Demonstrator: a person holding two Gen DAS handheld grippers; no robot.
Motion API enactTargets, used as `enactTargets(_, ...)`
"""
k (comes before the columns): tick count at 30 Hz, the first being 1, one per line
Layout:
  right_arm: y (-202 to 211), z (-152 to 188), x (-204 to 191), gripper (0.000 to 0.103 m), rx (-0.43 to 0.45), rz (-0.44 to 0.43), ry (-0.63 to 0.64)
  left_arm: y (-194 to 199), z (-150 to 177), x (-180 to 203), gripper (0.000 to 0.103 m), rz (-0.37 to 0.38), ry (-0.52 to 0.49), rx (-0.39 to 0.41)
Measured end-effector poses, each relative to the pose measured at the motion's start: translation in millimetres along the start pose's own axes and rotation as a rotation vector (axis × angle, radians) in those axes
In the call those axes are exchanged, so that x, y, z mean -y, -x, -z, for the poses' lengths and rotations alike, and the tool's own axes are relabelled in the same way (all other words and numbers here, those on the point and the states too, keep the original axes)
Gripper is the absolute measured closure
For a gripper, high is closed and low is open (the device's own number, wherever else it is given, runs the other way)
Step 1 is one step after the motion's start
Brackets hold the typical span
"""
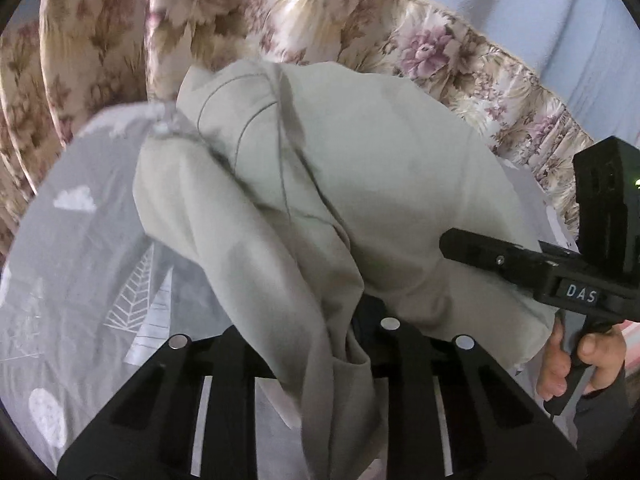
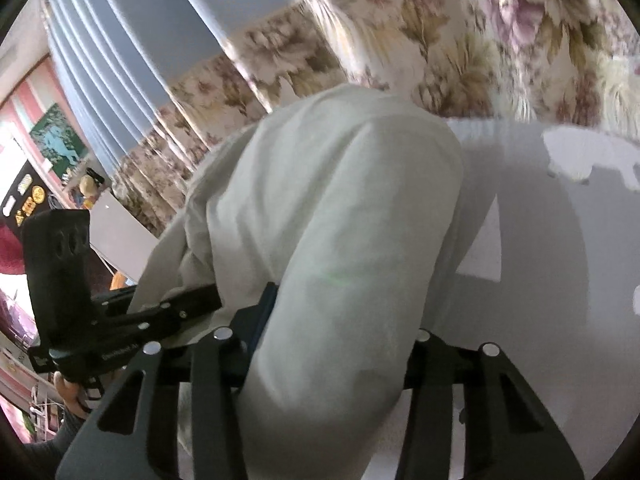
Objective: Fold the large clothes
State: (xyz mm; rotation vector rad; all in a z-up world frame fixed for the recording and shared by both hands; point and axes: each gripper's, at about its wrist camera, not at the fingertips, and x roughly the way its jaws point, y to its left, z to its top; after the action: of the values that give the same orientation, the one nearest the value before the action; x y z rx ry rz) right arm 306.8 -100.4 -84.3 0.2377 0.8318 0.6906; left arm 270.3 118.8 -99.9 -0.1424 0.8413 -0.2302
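My left gripper [image 1: 352,344] is clamped on a bunched fold of the pale grey-green garment [image 1: 360,168], cloth spilling down between its jaws. My right gripper [image 2: 332,344] has a thick roll of the same garment across its mouth; the cloth hides the pads, so I can't tell whether it's clenched. The garment is up off the bed sheet [image 1: 80,248], hung between both grippers. Step, I judge: lifting to spread it before the first fold. Next calls for pulling the hands apart evenly so the fabric flattens, then laying it down. Fabric soft, matte, stitched seams, limp and wrinkly. Sheet grey with white cloud and tree prints; floral curtain [image 1: 280,12] behind.
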Motion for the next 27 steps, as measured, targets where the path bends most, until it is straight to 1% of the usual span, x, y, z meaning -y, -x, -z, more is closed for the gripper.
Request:
enactTargets(1,8,0,-1,0.059,0.013,-0.001,0.014,6,0,4,0.083,-0.002,-0.007,0.013)
enactTargets(4,47,0,-2,0.059,0.073,0.005,0.04,25,-2,34,0.083,-0.02,-0.063,0.07)
enactTargets(5,63,2,-1,0.059,0.098,0.011,0.049,35,-3,51,0.084,-0.019,-0.092,0.097)
enactTargets(7,95,8,3,0.059,0.133,0.02,0.056,47,-3,69,0.084,-0.004,-0.124,0.126)
enactTargets(8,111,12,8,0.059,0.144,0.023,0.055,53,-1,84,0.084,0.007,-0.145,0.139)
enactTargets(10,136,22,18,0.059,0.15,0.041,0.056,60,7,109,0.084,0.026,-0.184,0.147)
enactTargets(13,160,43,39,0.059,0.114,0.116,0.072,48,27,149,0.082,0.037,-0.239,0.128)
enactTargets(15,163,56,54,0.059,0.081,0.189,0.091,22,43,171,0.08,0.041,-0.271,0.077)
enactTargets(16,158,62,61,0.058,0.05,0.253,0.114,5,51,179,0.079,0.045,-0.283,0.044)
enactTargets(17,153,67,69,0.058,0.022,0.287,0.121,-10,57,182,0.077,0.043,-0.294,0.015)
enactTargets(18,142,75,82,0.057,-0.015,0.317,0.118,-29,62,186,0.074,0.032,-0.304,-0.02)
enactTargets(19,140,79,90,0.055,-0.017,0.326,0.111,-42,67,189,0.069,0.005,-0.308,-0.038)
enactTargets(20,143,81,98,0.054,-0.001,0.309,0.085,-43,70,191,0.059,-0.007,-0.312,-0.021)
enactTargets(21,147,81,105,0.052,0.005,0.285,0.049,-41,69,191,0.042,-0.032,-0.314,0.003)
enactTargets(22,149,80,107,0.047,0.0,0.287,0.037,-39,67,190,0.031,-0.068,-0.311,0.013)
enactTargets(23,152,78,107,0.044,-0.014,0.298,0.04,-35,64,186,0.018,-0.104,-0.304,0.02)
enactTargets(25,157,75,101,0.043,-0.023,0.313,0.067,-23,61,178,0.009,-0.122,-0.289,0.03)
enactTargets(27,164,76,94,0.039,-0.023,0.343,0.084,-10,60,175,0.004,-0.165,-0.291,0.052)
